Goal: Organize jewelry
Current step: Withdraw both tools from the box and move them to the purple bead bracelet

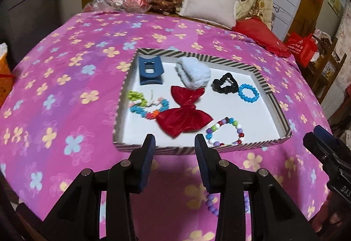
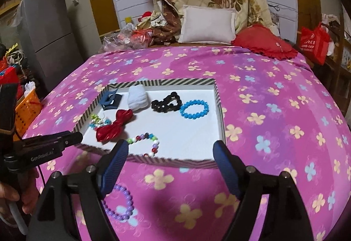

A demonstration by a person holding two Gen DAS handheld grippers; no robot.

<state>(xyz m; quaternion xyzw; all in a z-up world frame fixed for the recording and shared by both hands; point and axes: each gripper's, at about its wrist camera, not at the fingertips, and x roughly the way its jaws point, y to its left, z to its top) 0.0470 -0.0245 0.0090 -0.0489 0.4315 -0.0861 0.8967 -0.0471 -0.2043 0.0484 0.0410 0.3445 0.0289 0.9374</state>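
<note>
A shallow tray with a striped rim lies on the pink flowered bedspread. On its white floor are a blue hair claw, a white scrunchie, a black scrunchie, a blue bead bracelet, a red bow and a multicolour bead bracelet. A purple bead bracelet lies on the bedspread in front of the tray. My left gripper hovers open at the tray's near rim. My right gripper stands wide open there too. Neither holds anything.
Pillows, a red cushion and piled clothes fill the head of the bed. A grey fridge and an orange basket stand to the left, a red bag to the right.
</note>
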